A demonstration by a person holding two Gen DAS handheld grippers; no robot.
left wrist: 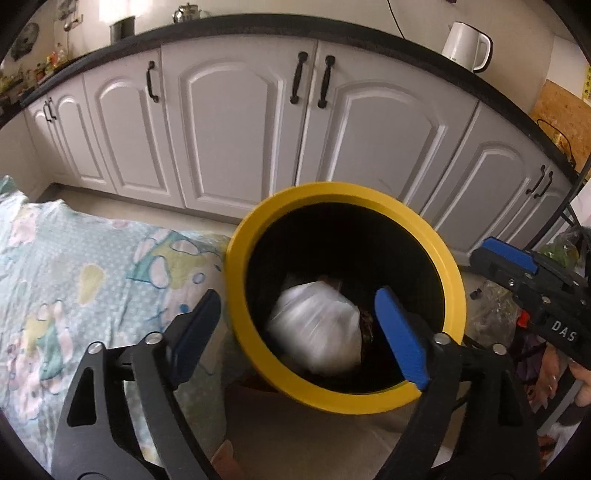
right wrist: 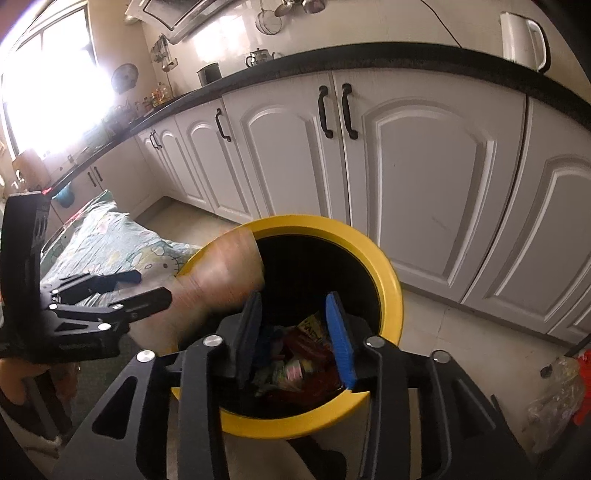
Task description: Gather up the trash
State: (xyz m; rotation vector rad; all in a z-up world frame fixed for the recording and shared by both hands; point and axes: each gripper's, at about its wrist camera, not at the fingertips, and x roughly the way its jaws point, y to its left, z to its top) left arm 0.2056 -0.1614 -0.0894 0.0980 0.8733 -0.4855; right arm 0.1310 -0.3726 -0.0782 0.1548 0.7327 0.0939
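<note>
The yellow-rimmed bin [left wrist: 345,295] stands on the floor in front of the white cabinet doors [left wrist: 236,122], beside a patterned cloth [left wrist: 74,273]. The left gripper [left wrist: 299,332] hangs over the near edge of the bin with its jaws wide apart and nothing between the pads; one pad sits outside the rim and the blue pad sits over the opening. A white bag [left wrist: 317,328], blurred in the left wrist view, lies inside the bin, clear of both pads. The right gripper [right wrist: 295,339] points down into the bin [right wrist: 391,295] with its jaws partly apart and no contact on any item. Below it, mixed coloured wrappers [right wrist: 295,365] lie at the bottom. A blurred tan object [right wrist: 221,273] overlaps the far-left rim; its identity cannot be determined. A white kettle [left wrist: 467,46] stands on the dark counter [left wrist: 258,27].
</note>
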